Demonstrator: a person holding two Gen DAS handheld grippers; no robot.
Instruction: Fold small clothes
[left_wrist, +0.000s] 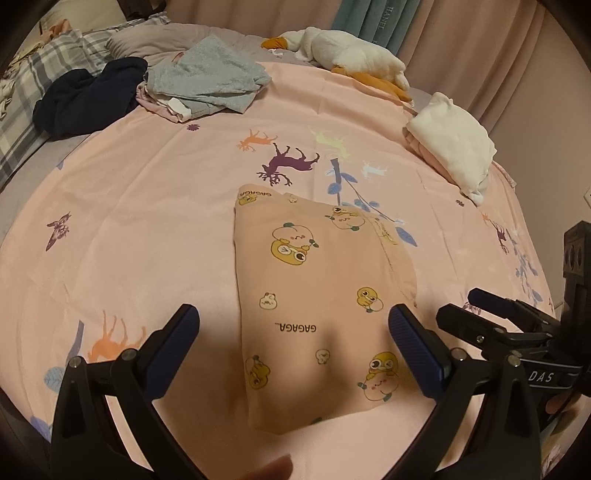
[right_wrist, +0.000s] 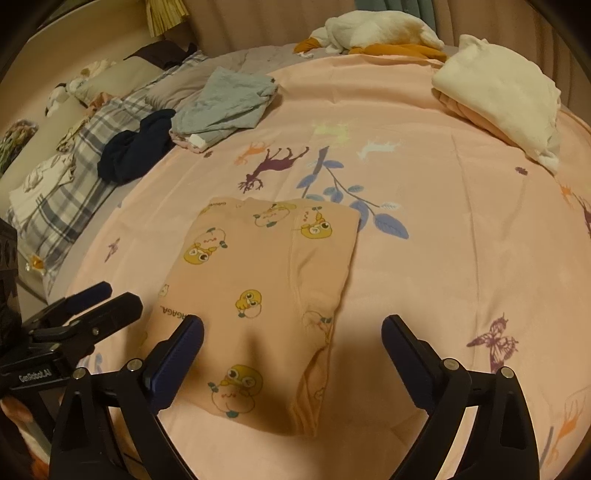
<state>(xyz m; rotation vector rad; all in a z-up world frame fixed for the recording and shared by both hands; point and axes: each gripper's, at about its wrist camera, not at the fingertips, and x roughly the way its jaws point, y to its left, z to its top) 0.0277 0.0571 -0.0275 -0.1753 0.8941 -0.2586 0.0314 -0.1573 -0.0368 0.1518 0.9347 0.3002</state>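
Both grippers, left gripper (left_wrist: 293, 328) and right gripper (right_wrist: 291, 338), hover with jaws released above the folded peach cartoon-print cotton garment (left_wrist: 317, 295), flat on the pink animal-print bedsheet (left_wrist: 147, 221). This fold looks finished; next likely means stacking it and fetching the crumpled grey cloth (left_wrist: 207, 81).

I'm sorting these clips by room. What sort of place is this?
Most likely a bedroom: the work surface is a bed with a pink printed sheet, a plaid pillow at one end, a plush toy and curtains behind.
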